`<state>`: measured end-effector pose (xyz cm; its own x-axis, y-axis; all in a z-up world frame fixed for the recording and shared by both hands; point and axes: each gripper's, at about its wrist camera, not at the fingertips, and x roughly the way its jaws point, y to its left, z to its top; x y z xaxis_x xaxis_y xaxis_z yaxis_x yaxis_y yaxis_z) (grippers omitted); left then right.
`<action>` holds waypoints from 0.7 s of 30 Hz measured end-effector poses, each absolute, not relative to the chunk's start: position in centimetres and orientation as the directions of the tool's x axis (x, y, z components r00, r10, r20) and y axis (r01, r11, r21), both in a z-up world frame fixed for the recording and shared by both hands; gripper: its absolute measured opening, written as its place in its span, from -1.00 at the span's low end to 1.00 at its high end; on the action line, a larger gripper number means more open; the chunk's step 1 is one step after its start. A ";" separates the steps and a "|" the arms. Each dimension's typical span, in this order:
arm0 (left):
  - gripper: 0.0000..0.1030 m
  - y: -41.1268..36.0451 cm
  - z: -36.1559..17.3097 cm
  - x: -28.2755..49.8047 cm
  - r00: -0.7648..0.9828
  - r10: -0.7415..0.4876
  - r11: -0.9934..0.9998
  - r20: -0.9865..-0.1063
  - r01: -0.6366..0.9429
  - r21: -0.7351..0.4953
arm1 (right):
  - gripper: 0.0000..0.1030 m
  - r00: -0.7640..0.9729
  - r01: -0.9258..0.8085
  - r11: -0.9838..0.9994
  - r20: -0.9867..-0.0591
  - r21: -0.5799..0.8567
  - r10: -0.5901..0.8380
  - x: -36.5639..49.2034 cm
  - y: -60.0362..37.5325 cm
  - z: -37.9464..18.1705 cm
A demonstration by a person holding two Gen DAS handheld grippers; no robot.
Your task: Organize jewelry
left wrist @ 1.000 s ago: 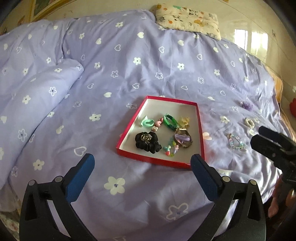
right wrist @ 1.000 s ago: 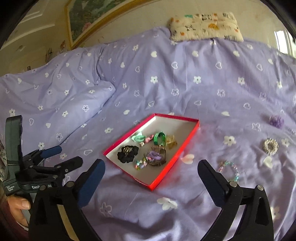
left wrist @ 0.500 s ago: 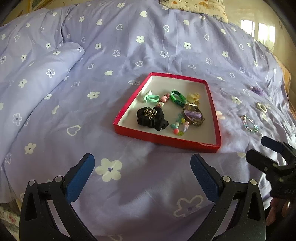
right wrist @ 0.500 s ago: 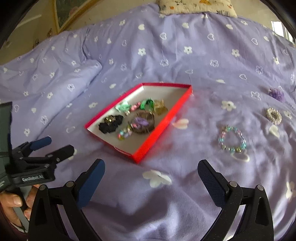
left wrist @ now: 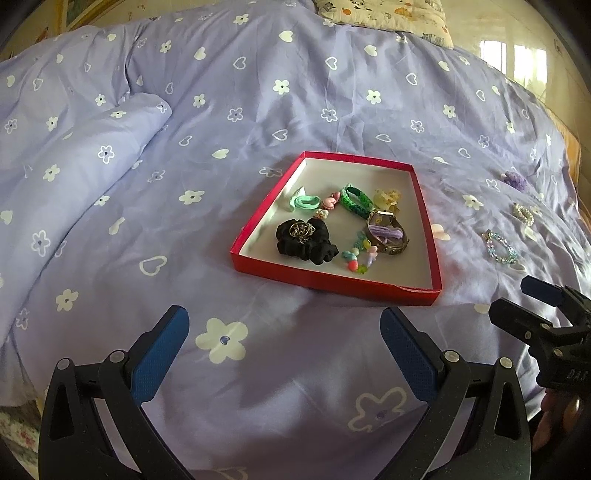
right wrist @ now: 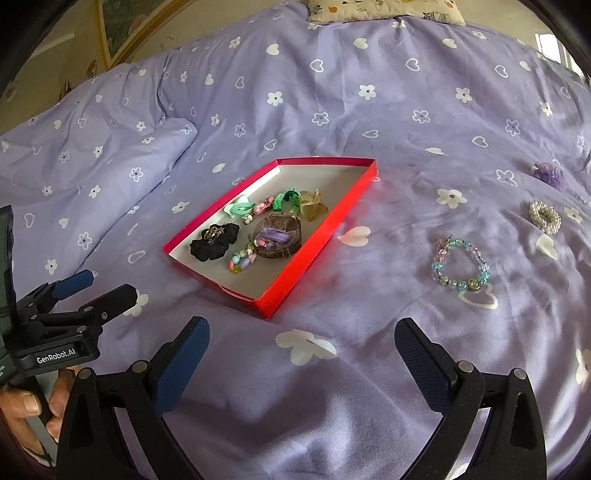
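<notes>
A red tray [left wrist: 334,286] [right wrist: 317,243] lies on the purple bedspread and holds a black scrunchie [left wrist: 304,242], a green band, a watch with purple thread [left wrist: 388,232] and bead pieces. To its right on the spread lie a pastel bead bracelet [right wrist: 461,267] [left wrist: 499,246], a pearl ring band [right wrist: 545,217] and a purple scrunchie [right wrist: 550,174]. My left gripper [left wrist: 284,350] is open and empty, short of the tray's near edge. My right gripper [right wrist: 303,354] is open and empty, near the tray's corner and left of the bracelet.
The bed [left wrist: 258,110] has a raised quilt fold [left wrist: 74,155] at the left and a patterned pillow [left wrist: 384,14] at the far end. A framed picture [right wrist: 122,33] hangs on the wall to the left.
Both grippers have come lower and closer over the bed; the tray and the bracelet now look larger and nearer. Both stay open and empty.
</notes>
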<state>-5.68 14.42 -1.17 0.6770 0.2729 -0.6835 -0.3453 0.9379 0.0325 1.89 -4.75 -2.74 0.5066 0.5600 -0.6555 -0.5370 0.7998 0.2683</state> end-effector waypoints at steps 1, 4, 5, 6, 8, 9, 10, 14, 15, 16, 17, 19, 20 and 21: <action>1.00 14.4 -1.1 -5.8 0.679 0.272 0.938 -0.682 -0.346 0.030 | 0.97 0.507 -0.536 0.800 -0.655 0.269 0.560 1.9 -4.8 -2.7; 1.00 14.4 -1.0 -5.8 0.680 0.274 0.937 -0.681 -0.347 0.031 | 0.97 0.509 -0.538 0.798 -0.650 0.271 0.564 1.8 -4.8 -2.6; 1.00 14.4 -0.9 -5.9 0.680 0.274 0.937 -0.680 -0.347 0.030 | 0.97 0.511 -0.538 0.798 -0.648 0.271 0.565 1.8 -4.8 -2.5; 1.00 14.4 -0.8 -5.9 0.682 0.272 0.938 -0.679 -0.346 0.029 | 0.97 0.513 -0.538 0.798 -0.646 0.271 0.565 1.8 -4.8 -2.5; 1.00 14.4 -0.7 -5.9 0.683 0.275 0.937 -0.677 -0.348 0.029 | 0.97 0.517 -0.537 0.799 -0.642 0.272 0.566 1.7 -4.9 -2.5; 1.00 14.4 -0.6 -6.0 0.684 0.276 0.937 -0.675 -0.349 0.029 | 0.97 0.519 -0.535 0.799 -0.640 0.273 0.566 1.7 -4.9 -2.5; 1.00 14.4 -0.5 -6.0 0.686 0.276 0.937 -0.673 -0.349 0.029 | 0.97 0.520 -0.535 0.799 -0.639 0.274 0.567 1.7 -4.9 -2.5; 1.00 14.3 -0.5 -6.1 0.685 0.277 0.937 -0.674 -0.348 0.031 | 0.97 0.517 -0.535 0.799 -0.641 0.276 0.567 1.7 -4.9 -2.5; 1.00 14.3 -0.5 -6.1 0.686 0.274 0.938 -0.674 -0.347 0.029 | 0.97 0.516 -0.535 0.798 -0.641 0.277 0.568 1.7 -4.9 -2.5; 1.00 14.3 -0.4 -6.1 0.686 0.275 0.938 -0.674 -0.346 0.030 | 0.97 0.515 -0.536 0.797 -0.641 0.277 0.569 1.7 -4.9 -2.5; 1.00 14.2 -0.4 -6.1 0.686 0.276 0.938 -0.673 -0.346 0.031 | 0.97 0.516 -0.537 0.797 -0.640 0.276 0.569 1.7 -4.9 -2.5; 1.00 14.2 -0.4 -6.1 0.687 0.275 0.938 -0.672 -0.344 0.032 | 0.97 0.517 -0.539 0.797 -0.640 0.274 0.569 1.6 -4.9 -2.4; 1.00 14.2 -0.3 -6.1 0.688 0.275 0.939 -0.672 -0.343 0.033 | 0.97 0.516 -0.540 0.796 -0.640 0.273 0.569 1.6 -4.8 -2.4; 1.00 14.2 -0.3 -6.1 0.688 0.276 0.939 -0.671 -0.343 0.035 | 0.97 0.516 -0.540 0.796 -0.639 0.274 0.570 1.6 -4.8 -2.4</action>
